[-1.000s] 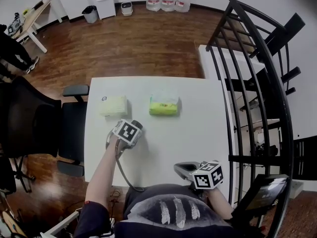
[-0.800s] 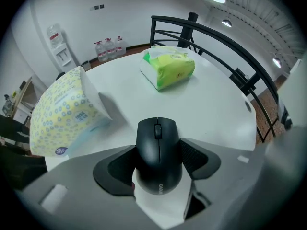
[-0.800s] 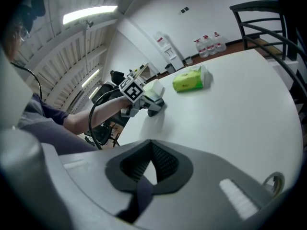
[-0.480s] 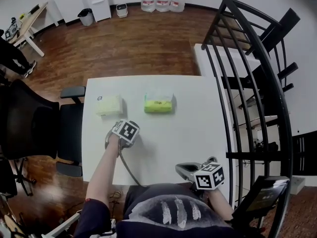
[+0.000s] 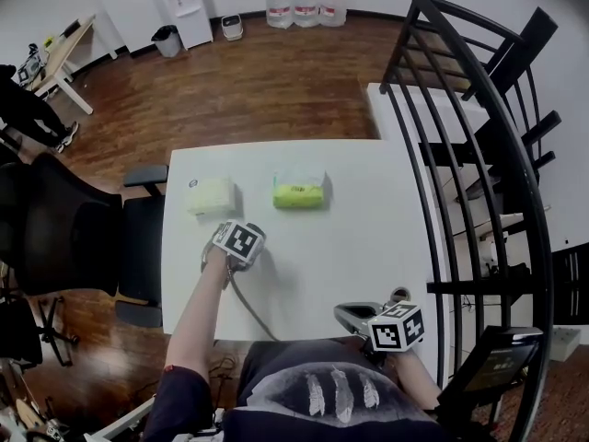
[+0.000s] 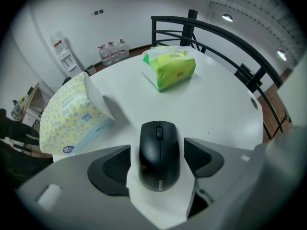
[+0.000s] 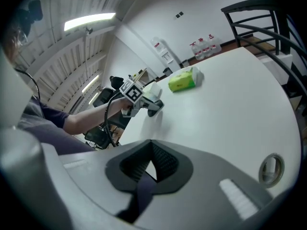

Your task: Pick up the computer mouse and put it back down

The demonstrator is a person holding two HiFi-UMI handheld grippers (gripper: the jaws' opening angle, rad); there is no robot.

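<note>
mouse between opening jaws, left hand-held gripper; seemingly untouched

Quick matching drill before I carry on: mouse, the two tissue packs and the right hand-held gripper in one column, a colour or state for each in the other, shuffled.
1. mouse
2. left tissue pack, as the head view shows it
3. right tissue pack, same view
4. right hand-held gripper

a. green
b. shut, empty
c. black
d. pale yellow

Pairs: 1-c, 2-d, 3-a, 4-b
</note>
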